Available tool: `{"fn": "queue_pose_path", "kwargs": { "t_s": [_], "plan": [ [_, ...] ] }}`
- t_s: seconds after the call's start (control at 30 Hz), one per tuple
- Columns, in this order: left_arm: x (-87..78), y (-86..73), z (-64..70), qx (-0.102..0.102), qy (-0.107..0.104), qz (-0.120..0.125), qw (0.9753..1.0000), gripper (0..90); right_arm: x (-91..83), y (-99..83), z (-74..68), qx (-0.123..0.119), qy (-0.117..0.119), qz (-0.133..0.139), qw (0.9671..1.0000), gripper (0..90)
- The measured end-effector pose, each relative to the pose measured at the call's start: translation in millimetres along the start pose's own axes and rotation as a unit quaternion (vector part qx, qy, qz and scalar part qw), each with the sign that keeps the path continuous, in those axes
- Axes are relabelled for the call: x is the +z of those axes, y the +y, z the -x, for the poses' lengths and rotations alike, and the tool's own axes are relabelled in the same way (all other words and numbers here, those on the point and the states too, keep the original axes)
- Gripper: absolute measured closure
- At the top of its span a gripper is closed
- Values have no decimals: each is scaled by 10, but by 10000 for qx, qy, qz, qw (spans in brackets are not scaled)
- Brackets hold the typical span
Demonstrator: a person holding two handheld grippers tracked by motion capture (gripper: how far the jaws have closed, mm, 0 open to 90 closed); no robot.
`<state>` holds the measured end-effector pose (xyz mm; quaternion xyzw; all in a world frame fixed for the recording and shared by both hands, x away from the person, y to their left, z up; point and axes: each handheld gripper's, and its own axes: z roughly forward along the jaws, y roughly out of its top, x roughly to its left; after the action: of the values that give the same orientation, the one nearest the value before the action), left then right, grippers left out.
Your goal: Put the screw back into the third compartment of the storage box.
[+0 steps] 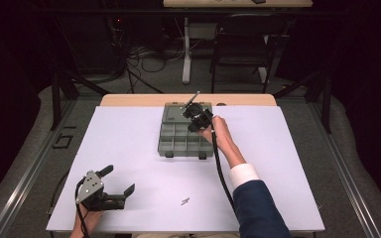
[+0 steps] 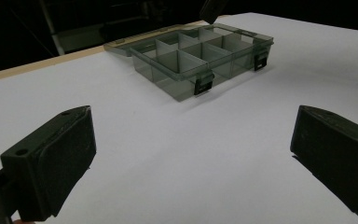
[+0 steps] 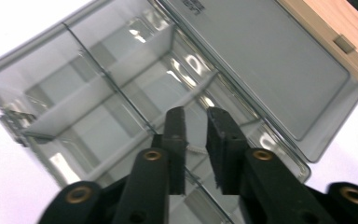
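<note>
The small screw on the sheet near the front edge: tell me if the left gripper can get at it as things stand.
Probably yes. The left gripper sits with jaws wide open, and bare white sheet lies between it and the screw; the organizer box and right gripper are farther back.

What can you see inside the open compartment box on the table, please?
The compartment box shows only bare dividers and empty-looking cells in the left gripper view. The right gripper, jaws nearly closed, hangs over a far cell, hiding part of its floor; whether it holds anything cannot be told.
</note>
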<state>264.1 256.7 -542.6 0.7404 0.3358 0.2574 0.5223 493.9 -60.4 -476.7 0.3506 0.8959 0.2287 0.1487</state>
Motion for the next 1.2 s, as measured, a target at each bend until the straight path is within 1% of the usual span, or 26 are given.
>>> {"fn": "queue_pose_path", "kwargs": {
  "t_s": [0.03, 0.07, 0.1, 0.17, 0.2, 0.27, 0.3, 0.33, 0.37, 0.4, 0.43, 0.47, 0.57, 0.6, 0.63, 0.67, 0.73, 0.77, 0.87, 0.97, 1.07, 1.1, 1.17, 1.2],
  "plan": [
    [-1, 0, -2, 0, -1, -4, 10000, 0, -3, 14, 0, -63, -38, -46, 10000, 746],
    [-2, 0, -2, 0, -3, -4, 10000, 0, 4, 15, -17, 28, -35, -42, 10000, 730],
    [-4, 0, -3, 4, -9, -4, 10000, 0, 0, 16, -14, -5, -39, -42, 10000, 716],
    [-4, 0, -3, 4, -15, -15, 10000, 0, -9, 4, -13, 51, 1, 21, 10000, 674],
    [-4, 0, -4, 7, -17, -18, 10000, 0, -25, -5, -8, 31, 45, 31, 10000, 652],
    [0, 0, -4, 13, -11, -17, 10000, 0, -71, -29, -19, -6, 115, 88, 9999, 577],
    [2, 0, -4, 15, -25, -39, 10000, 0, -97, -46, -36, 13, 164, 120, 9998, 541],
    [9, -1, -1, 16, -18, -27, 10000, 0, -127, -63, -50, -31, 197, 145, 9997, 498],
    [7, 2, -2, 35, -32, -63, 10000, 0, -160, -85, -75, -21, 238, 186, 9995, 447],
    [10, 1, 3, 21, -37, -56, 10000, 0, -193, -108, -93, -115, 283, 211, 9993, 398],
    [7, 2, 2, 32, -35, -70, 10000, 0, -233, -133, -132, -98, 332, 212, 9992, 363],
    [7, 2, 1, 32, -33, -77, 10000, 0, -262, -159, -156, -193, 376, 268, 9987, 324],
    [7, 0, -3, 23, -14, -53, 10000, 0, -351, -246, -248, -369, 468, 271, 9979, 248],
    [6, 0, -3, 25, -17, -61, 10000, 0, -376, -281, -291, -365, 483, 298, 9977, 227],
    [9, -1, -1, 19, -10, -42, 10000, 0, -402, -309, -315, -476, 501, 297, 9972, 211],
    [8, -1, 0, 12, -35, -60, 10000, 0, -423, -340, -350, -526, 530, 335, 9966, 194],
    [10, -1, 0, 12, -42, -69, 10000, 0, -481, -401, -424, -607, 582, 252, 9961, 167],
    [10, -1, -1, 10, -35, -66, 10000, 0, -499, -430, -452, -713, 599, 276, 9953, 156],
    [10, -1, -5, 19, -25, -86, 10000, 0, -557, -530, -554, -806, 686, 322, 9939, 136],
    [11, 0, -3, 22, -35, -104, 9999, 0, -598, -625, -662, -911, 773, 295, 9924, 107],
    [12, 0, -3, 29, -37, -113, 9999, 0, -601, -703, -748, -1033, 841, 290, 9907, 80],
    [11, 1, -3, 24, -34, -111, 9999, 0, -601, -726, -773, -1047, 878, 239, 9903, 67],
    [9, 0, -4, 16, -21, -91, 10000, 0, -584, -771, -815, -1074, 921, 234, 9897, 52],
    [9, -1, -5, 16, -18, -97, 10000, 0, -582, -791, -836, -1050, 951, 183, 9897, 43]
  ]
}}
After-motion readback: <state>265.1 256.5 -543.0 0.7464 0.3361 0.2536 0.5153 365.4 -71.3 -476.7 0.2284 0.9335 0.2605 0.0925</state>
